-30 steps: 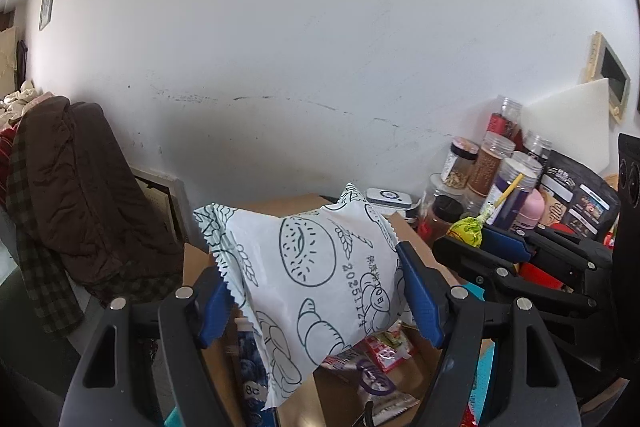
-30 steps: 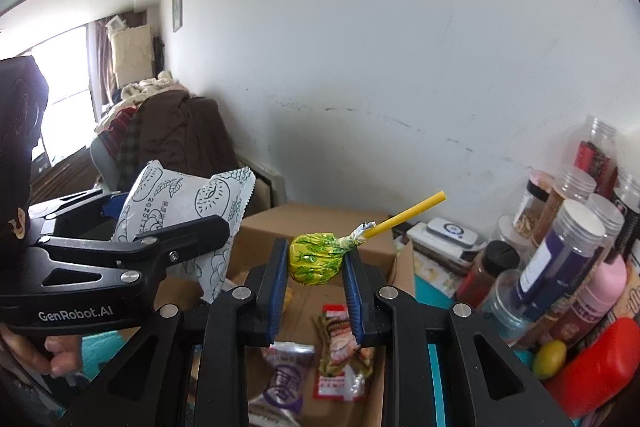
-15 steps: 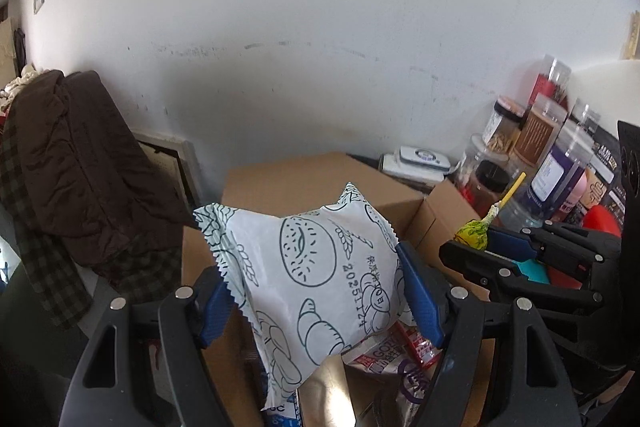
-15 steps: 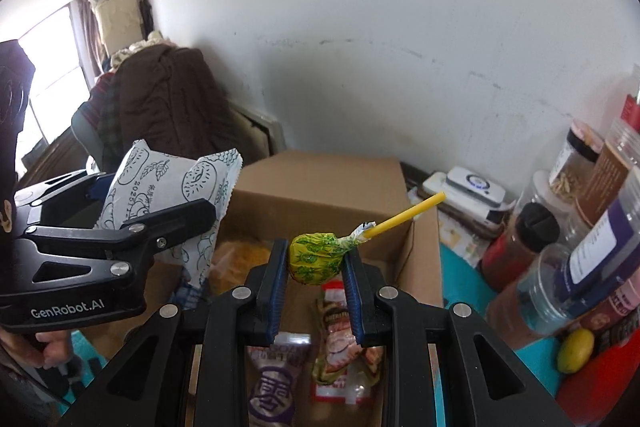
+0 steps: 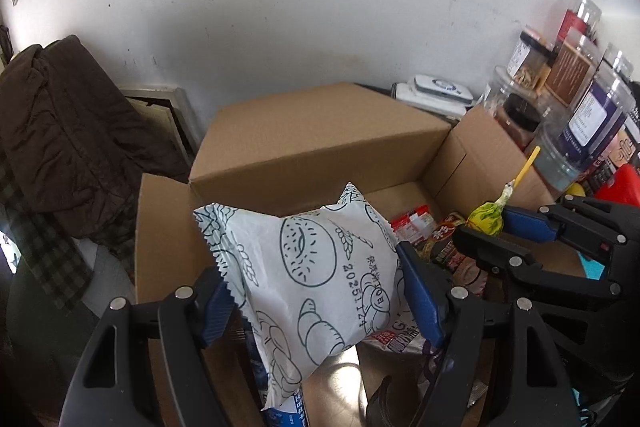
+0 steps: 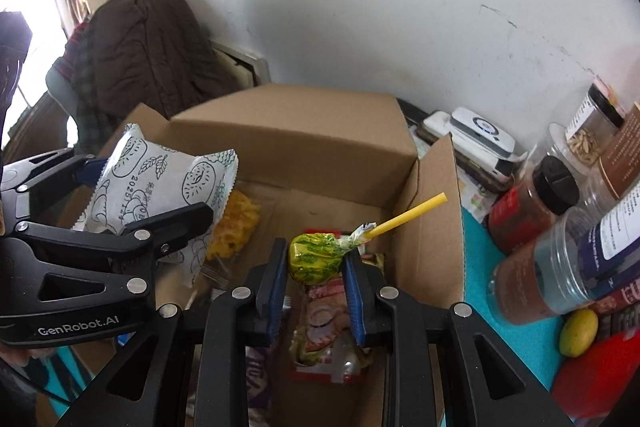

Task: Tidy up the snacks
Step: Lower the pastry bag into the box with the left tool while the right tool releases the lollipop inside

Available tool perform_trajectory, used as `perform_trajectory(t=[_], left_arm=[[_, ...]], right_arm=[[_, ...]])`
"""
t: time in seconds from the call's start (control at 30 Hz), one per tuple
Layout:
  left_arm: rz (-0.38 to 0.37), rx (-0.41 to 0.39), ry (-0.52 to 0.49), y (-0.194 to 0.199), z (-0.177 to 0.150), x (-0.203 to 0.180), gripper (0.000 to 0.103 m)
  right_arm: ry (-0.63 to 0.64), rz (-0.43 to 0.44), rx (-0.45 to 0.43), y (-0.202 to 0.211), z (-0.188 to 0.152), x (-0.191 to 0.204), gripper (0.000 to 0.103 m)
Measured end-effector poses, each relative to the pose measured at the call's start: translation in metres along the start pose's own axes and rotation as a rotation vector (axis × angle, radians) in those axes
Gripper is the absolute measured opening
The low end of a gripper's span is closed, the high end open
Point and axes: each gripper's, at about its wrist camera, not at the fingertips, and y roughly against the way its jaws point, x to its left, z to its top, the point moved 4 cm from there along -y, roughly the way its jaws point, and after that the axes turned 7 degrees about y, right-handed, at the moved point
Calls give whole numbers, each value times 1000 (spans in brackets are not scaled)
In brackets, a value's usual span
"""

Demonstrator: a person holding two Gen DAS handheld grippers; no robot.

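Observation:
My left gripper (image 5: 316,291) is shut on a puffy white bread packet (image 5: 308,279) printed with pastry drawings, held above the open cardboard box (image 5: 320,143). In the right wrist view that packet (image 6: 160,183) hangs at the left, over the box (image 6: 296,131). My right gripper (image 6: 314,267) is shut on a lollipop (image 6: 316,255) in a yellow-green wrapper, its yellow stick pointing up and to the right. From the left wrist camera the lollipop (image 5: 486,219) shows at the right, over the box's right side. Several snack packets (image 6: 332,331) lie on the box floor.
Clear jars and bottles (image 6: 536,211) crowd the teal table top (image 6: 476,267) right of the box, with a small yellow fruit (image 6: 578,331) and a red object (image 6: 600,375). A white device (image 6: 480,131) lies behind the box. A brown coat (image 5: 68,131) hangs over a chair at the left.
Both grippers have tipped downward and sunk toward the box, still holding the packet and the lollipop. The box interior and its snacks have come into view.

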Motion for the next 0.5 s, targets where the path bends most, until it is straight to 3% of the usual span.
perform_trajectory(t=[0.23, 0.3, 0.43, 0.5], left_arm=[[15, 50, -8, -17, -7, 0, 74], [39, 58, -12, -20, -8, 0, 75], [75, 56, -7, -20, -9, 3, 76], [105, 46, -14, -17, -8, 4, 79]], right_arm=[[16, -29, 30, -8, -4, -1, 27], [17, -37, 31, -8, -4, -1, 33], [12, -56, 36, -5, -6, -3, 57], [14, -57, 40, -2, -8, -2, 57]])
